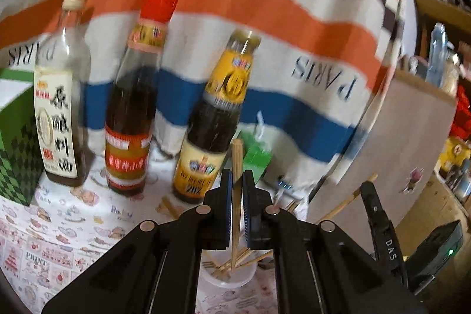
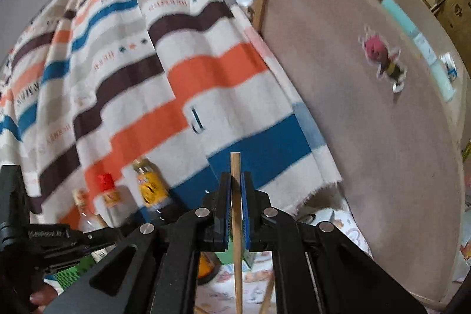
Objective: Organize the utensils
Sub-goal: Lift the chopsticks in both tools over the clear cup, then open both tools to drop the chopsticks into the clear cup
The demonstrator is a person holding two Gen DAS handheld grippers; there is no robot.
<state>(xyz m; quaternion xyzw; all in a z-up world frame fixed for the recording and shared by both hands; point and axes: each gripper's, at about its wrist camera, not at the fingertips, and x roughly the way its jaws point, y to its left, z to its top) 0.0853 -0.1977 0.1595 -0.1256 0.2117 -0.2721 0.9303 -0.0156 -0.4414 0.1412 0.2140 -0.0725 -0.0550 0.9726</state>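
Observation:
My left gripper is shut on a wooden chopstick that stands upright, its lower end in a white cup holding several more chopsticks and a fork. The right gripper's finger shows at the right with another chopstick. In the right wrist view my right gripper is shut on a wooden chopstick, held upright above the table. The left gripper shows at lower left.
Three sauce bottles stand on the patterned tablecloth before a striped curtain. A green box is at left, a small green carton behind. A tilted beige board stands at right.

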